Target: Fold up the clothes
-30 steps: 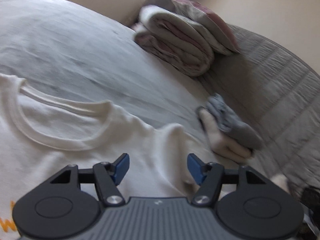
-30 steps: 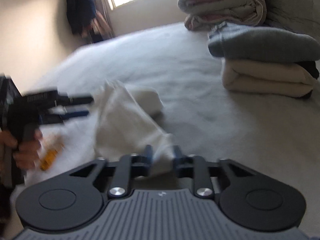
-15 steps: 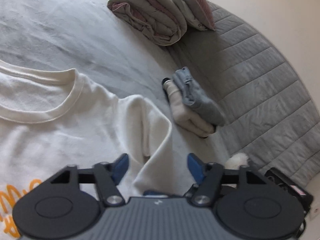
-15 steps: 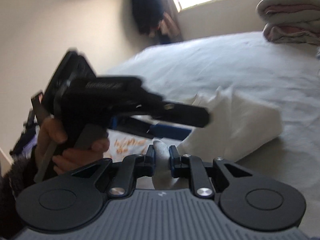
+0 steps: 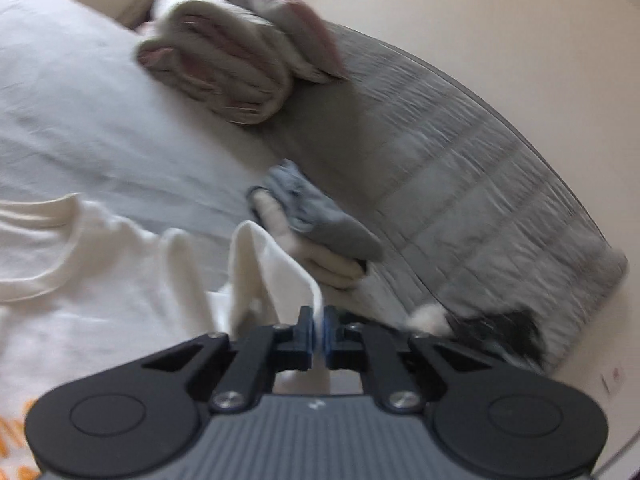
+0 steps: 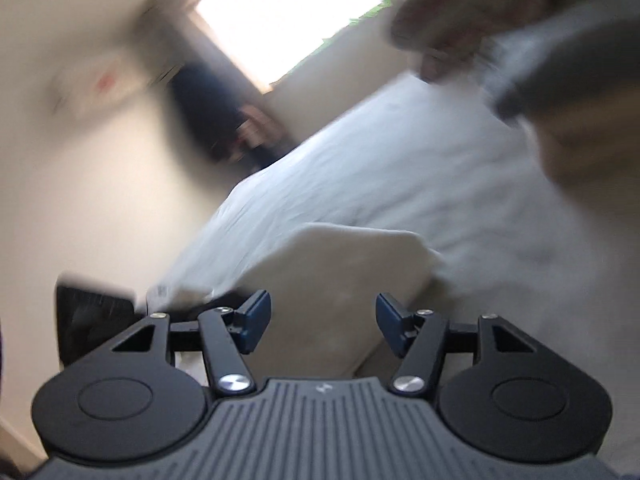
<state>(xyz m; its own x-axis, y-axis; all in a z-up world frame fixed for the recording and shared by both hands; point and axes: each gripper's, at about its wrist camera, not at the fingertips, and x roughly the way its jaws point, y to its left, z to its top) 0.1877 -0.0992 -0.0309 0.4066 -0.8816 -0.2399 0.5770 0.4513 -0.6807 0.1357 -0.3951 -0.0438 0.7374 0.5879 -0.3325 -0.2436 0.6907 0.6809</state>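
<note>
A cream sweatshirt [image 5: 100, 280] with orange print lies spread on the white bed sheet [image 5: 80, 120], its round collar at the left of the left wrist view. My left gripper [image 5: 318, 334] is shut on the sweatshirt's sleeve [image 5: 276, 272], which rises in a fold from the pads. In the blurred right wrist view my right gripper [image 6: 322, 320] has its jaws opening, with nothing pinched between them; the folded sleeve [image 6: 340, 272] lies just beyond its blue pads [image 6: 256, 316].
A stack of folded clothes [image 5: 320, 232], grey on cream, sits beside the grey quilted headboard [image 5: 460, 200]. A rolled pink and white duvet [image 5: 224, 76] lies further back. A bright window [image 6: 288, 12] and dark hanging clothes [image 6: 208, 116] are across the room.
My left gripper closed on the sleeve end that the right gripper was holding. The right gripper let go, opened, and swung with a roll, blurring its view.
</note>
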